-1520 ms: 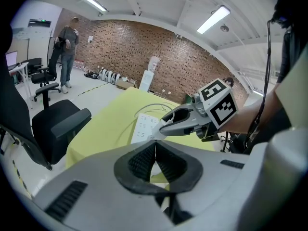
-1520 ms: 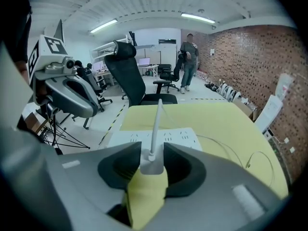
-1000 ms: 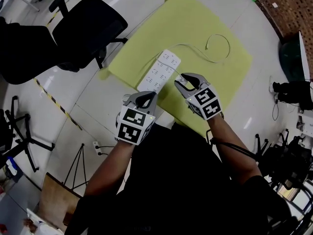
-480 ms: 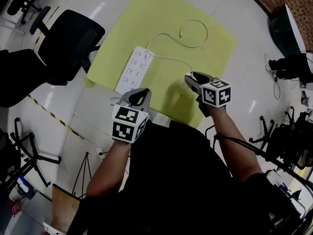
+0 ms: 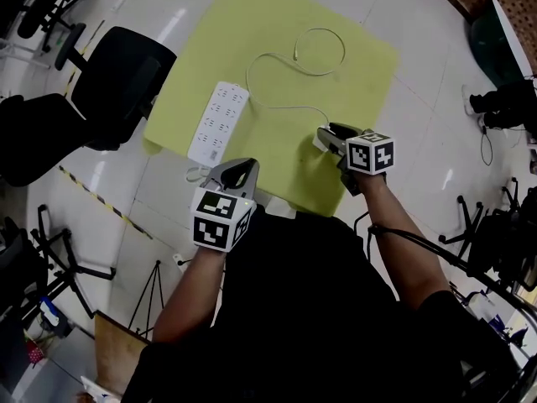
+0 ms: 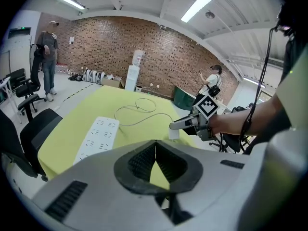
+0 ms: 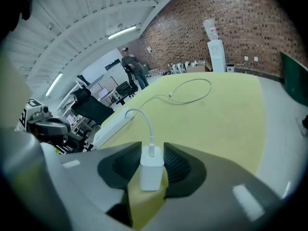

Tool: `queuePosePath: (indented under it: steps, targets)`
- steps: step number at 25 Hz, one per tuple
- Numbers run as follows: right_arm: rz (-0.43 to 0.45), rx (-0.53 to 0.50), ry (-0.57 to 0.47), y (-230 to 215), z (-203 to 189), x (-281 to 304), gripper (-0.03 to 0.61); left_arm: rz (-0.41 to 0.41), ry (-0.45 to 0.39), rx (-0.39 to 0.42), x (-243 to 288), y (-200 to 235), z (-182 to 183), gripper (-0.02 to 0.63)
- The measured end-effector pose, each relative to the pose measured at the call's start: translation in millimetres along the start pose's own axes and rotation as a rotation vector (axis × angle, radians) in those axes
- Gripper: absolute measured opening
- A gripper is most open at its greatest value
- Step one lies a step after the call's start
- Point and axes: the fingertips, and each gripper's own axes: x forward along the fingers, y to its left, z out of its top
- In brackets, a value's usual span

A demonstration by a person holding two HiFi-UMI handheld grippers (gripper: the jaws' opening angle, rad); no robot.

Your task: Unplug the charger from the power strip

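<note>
Already the left gripper (image 5: 237, 168) sits nearest the body with its jaws together on nothing, short of the yellow cloth's (image 5: 352, 65) near edge and bracing nothing. Just beyond, over the cloth's near right part, the right gripper (image 5: 325, 137) has the white charger (image 7: 152, 170) between its jaws. The pads touch the charger's sides, but the jaws are opening. The charger is out of the power strip (image 5: 218, 122), which lies well apart to the left, so the pull itself looks done.

The main risk is the release. With the grip loosening while the charger hangs above the cloth, it could drop and tumble, and this close to the near edge it might roll off. The cable (image 7: 148, 125) arches up from the charger toward the strip, then runs to a loose loop farther out. A careless sweep of the hand could drag that loop across the cloth or snag it on the unheld strip.
</note>
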Motion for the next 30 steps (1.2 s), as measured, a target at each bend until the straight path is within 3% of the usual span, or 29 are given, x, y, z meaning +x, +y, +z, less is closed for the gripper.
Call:
queuePosePath:
  steps: [9, 17, 21, 25, 30]
  targets:
    - [-0.069, -0.073, -0.052, -4.9, 17.5, -10.9, 0.167, -0.002, 0.001, 0.015, -3.8, -6.4, -2.6, 0.008]
    - [-0.099, -0.113, -0.072, 18.0, 19.4, -20.1, 0.16, -0.034, -0.017, 0.027, -9.4, 1.4, 0.0, 0.008]
    - [-0.127, -0.134, -0.103, 34.8, 17.3, -33.6, 0.121, -0.08, -0.017, 0.05, -9.4, -5.2, -2.7, 0.008]
    - [-0.14, -0.129, -0.193, 57.3, 21.7, -51.1, 0.002, -0.105, -0.006, 0.09, -11.8, -7.9, -4.9, 0.008]
    - [-0.031, -0.163, -0.214, 90.1, 28.1, -61.2, 0.002, -0.05, -0.034, 0.099, -23.5, -13.3, -1.8, 0.008]
